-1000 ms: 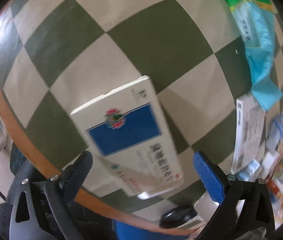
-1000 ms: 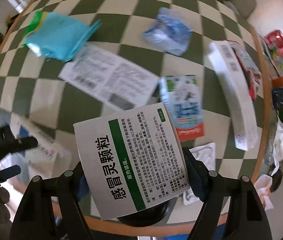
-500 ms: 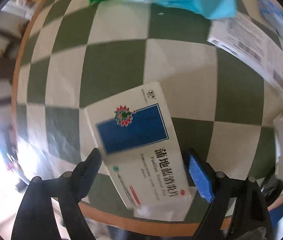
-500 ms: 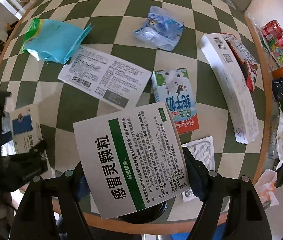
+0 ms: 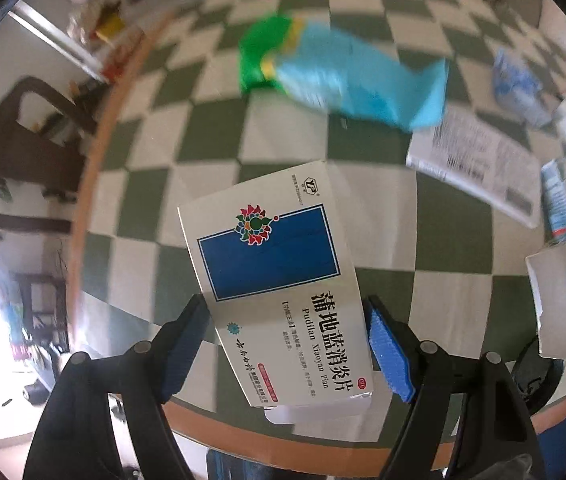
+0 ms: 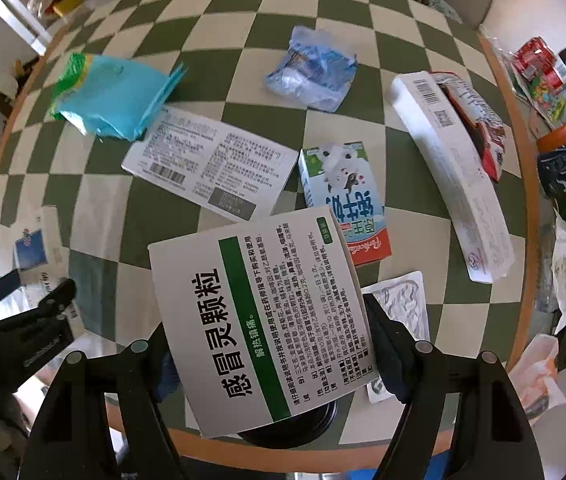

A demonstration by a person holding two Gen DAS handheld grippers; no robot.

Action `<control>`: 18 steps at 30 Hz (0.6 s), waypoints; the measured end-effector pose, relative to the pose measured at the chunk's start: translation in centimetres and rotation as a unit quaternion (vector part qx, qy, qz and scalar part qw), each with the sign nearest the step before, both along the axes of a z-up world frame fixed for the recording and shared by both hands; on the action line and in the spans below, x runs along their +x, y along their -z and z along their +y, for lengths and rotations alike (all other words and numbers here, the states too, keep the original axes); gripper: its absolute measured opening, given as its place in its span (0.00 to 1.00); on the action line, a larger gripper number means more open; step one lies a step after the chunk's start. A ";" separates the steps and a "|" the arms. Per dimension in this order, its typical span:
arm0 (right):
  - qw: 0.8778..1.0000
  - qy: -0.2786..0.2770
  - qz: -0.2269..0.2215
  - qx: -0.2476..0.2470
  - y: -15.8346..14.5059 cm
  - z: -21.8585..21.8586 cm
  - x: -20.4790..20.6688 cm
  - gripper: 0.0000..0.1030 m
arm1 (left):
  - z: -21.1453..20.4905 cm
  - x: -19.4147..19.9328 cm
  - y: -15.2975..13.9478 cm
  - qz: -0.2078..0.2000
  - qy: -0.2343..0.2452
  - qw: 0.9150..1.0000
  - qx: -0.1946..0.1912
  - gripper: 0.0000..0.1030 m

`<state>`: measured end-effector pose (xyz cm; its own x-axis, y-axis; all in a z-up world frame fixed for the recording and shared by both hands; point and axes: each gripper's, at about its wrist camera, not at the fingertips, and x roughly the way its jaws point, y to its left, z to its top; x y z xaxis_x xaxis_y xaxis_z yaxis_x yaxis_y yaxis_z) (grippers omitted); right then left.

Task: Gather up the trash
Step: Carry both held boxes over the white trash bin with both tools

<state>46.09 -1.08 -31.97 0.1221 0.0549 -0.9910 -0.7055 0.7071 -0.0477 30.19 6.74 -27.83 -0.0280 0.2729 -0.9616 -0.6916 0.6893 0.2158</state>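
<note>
My left gripper (image 5: 287, 344) is shut on a white medicine box with a blue panel (image 5: 279, 276) and holds it above the checkered table near its front left edge. My right gripper (image 6: 271, 344) is shut on a white box with a green stripe (image 6: 259, 316), held above the table's front edge. The left gripper and its box also show at the left of the right wrist view (image 6: 31, 256). More trash lies on the table: a blue-green bag (image 6: 115, 96), a printed leaflet (image 6: 211, 164), a milk carton (image 6: 343, 196), a crumpled blue wrapper (image 6: 311, 72).
A long white box (image 6: 451, 168) and a red wrapper (image 6: 479, 128) lie at the right of the round table (image 6: 423, 40). A blister pack (image 6: 399, 300) lies near the front edge. Cans, bottles and tissue sit beyond the right rim. A dark chair (image 5: 23, 152) stands at the left.
My left gripper closed on the blue-panel box and lifted it off the table, swinging its view toward the table's middle. The right gripper kept hold of its box, nearly still.
</note>
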 end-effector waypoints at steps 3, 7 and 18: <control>1.000 0.014 -0.010 0.019 -1.3 -0.5 -0.7 0.76 | 0.8 -0.4 -1.5 -0.027 0.000 0.999 0.029 0.73; 0.999 0.027 -0.032 0.035 -3.3 -1.3 -2.2 0.76 | 4.9 -4.7 -2.7 -0.069 -0.003 0.996 0.048 0.73; 0.992 0.062 -0.082 0.079 -8.7 -4.0 -13.5 0.75 | 4.9 -18.2 -6.7 -0.168 0.033 0.985 0.033 0.73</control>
